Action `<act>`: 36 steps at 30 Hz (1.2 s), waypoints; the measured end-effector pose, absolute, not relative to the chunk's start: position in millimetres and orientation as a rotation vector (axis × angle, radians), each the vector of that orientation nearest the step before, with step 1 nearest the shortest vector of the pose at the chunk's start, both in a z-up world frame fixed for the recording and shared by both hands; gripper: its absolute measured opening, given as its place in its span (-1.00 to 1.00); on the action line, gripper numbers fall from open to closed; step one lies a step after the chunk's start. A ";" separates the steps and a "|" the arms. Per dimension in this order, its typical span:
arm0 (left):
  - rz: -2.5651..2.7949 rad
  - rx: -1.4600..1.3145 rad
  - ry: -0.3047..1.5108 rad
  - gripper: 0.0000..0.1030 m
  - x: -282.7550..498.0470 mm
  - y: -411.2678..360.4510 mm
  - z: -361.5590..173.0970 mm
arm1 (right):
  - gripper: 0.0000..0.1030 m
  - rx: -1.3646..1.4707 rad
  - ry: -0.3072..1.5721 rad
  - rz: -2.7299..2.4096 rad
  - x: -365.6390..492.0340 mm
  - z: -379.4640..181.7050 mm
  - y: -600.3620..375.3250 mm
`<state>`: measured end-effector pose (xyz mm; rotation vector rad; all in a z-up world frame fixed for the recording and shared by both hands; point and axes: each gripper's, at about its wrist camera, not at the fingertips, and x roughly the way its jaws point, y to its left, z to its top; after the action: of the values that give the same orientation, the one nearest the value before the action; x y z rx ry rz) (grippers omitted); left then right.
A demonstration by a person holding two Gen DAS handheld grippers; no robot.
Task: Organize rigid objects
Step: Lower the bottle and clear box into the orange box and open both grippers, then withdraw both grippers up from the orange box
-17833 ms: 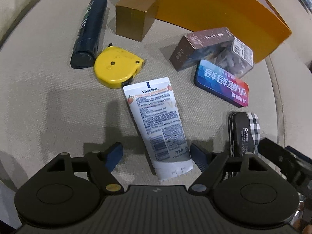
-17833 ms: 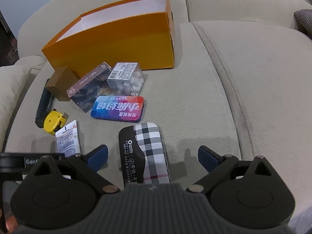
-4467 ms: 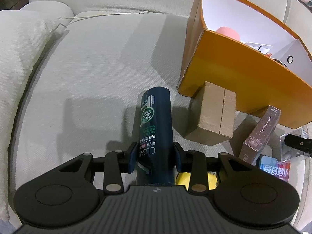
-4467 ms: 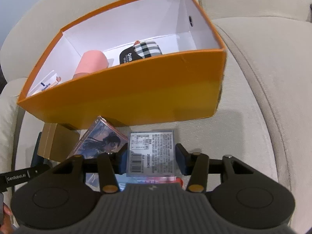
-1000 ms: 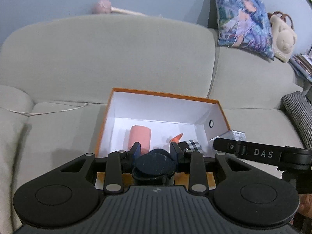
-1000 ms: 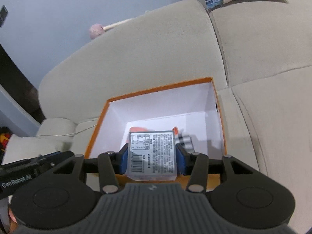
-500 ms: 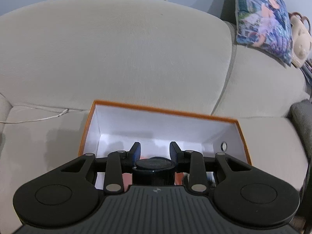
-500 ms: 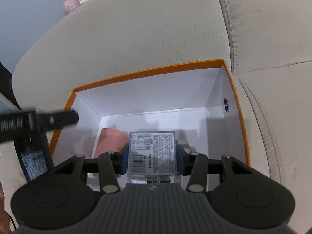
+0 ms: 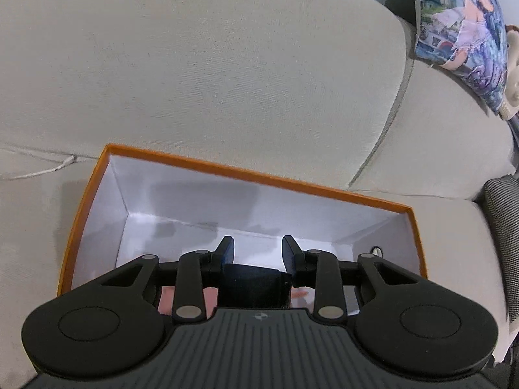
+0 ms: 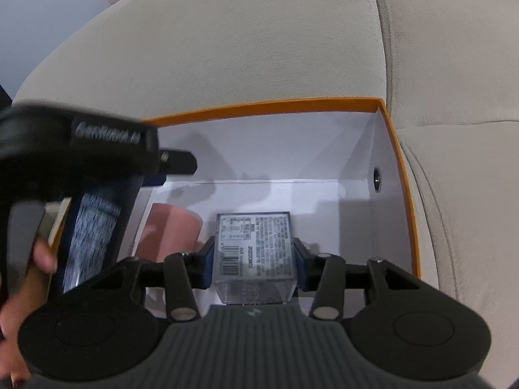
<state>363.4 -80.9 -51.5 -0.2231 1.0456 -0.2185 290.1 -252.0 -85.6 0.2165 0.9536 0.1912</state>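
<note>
An orange box point(image 9: 246, 173) with white inner walls sits on the beige sofa. My left gripper point(image 9: 258, 249) is shut on a dark blue bottle point(image 9: 251, 283) and holds it over the box's near-left part. In the right wrist view the same bottle point(image 10: 94, 230) hangs upright at the left, with a finger point(image 10: 176, 162) of the left gripper above it. My right gripper point(image 10: 256, 259) is shut on a clear plastic box with a printed label point(image 10: 254, 243), low inside the orange box point(image 10: 266, 107). A pink cylinder point(image 10: 168, 230) lies on the box floor.
The sofa backrest point(image 9: 211, 64) rises right behind the box. A patterned cushion point(image 9: 464, 32) and a grey checked cushion point(image 9: 502, 227) lie to the right. The box's right wall has a round hole point(image 10: 377, 178). A hand point(image 10: 19, 295) grips the left tool.
Both grippers have sunk toward the orange box, which now fills more of each view. The left gripper with the bottle has come further into the right wrist view from the left.
</note>
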 end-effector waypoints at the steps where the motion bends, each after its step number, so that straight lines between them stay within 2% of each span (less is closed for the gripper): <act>1: -0.212 -0.211 1.054 -0.29 365.6 -82.1 -53.7 | -0.07 0.213 0.955 0.192 289.0 -84.7 -251.1; 4: -0.210 -0.212 1.129 -0.33 370.7 -84.1 -73.5 | -0.07 0.189 0.959 0.193 291.2 -85.3 -246.5; 12: -0.197 -0.192 1.168 -0.34 368.6 -84.0 -94.7 | -0.05 0.087 0.959 0.193 287.0 -97.5 -231.3; 14: -0.203 -0.189 1.157 -0.33 365.3 -84.2 -94.6 | 0.04 0.024 0.950 0.180 282.7 -101.9 -225.7; 15: -0.216 -0.190 1.148 -0.25 365.3 -85.3 -93.3 | 0.13 0.011 0.950 0.184 281.2 -103.2 -224.3; 16: -0.225 -0.187 1.143 -0.05 364.2 -85.7 -91.7 | 0.16 0.014 0.948 0.185 279.1 -104.4 -224.8; 17: -0.230 -0.185 1.132 0.05 361.7 -86.2 -88.2 | 0.17 0.018 0.945 0.181 277.0 -104.9 -225.8; 18: -0.227 -0.180 1.118 0.29 359.2 -86.0 -84.0 | 0.17 0.025 0.945 0.180 275.1 -105.2 -227.4; 19: -0.224 -0.178 1.104 0.43 357.7 -85.3 -79.6 | 0.17 0.032 0.942 0.184 272.4 -104.5 -228.4; 26: -0.219 -0.207 1.035 0.46 332.7 -71.1 -42.4 | 0.25 0.033 0.885 0.208 253.3 -81.2 -235.3; 34: -0.198 -0.143 0.953 0.55 257.8 -60.1 2.8 | 0.32 0.107 0.823 0.206 196.4 -49.1 -244.5; 36: -0.198 -0.143 0.938 0.59 233.0 -59.7 9.6 | 0.43 0.114 0.812 0.199 177.0 -44.5 -244.2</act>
<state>233.0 -59.7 9.6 -0.1434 0.9378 -0.1981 177.0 -244.2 -44.5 0.1141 0.8122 0.1994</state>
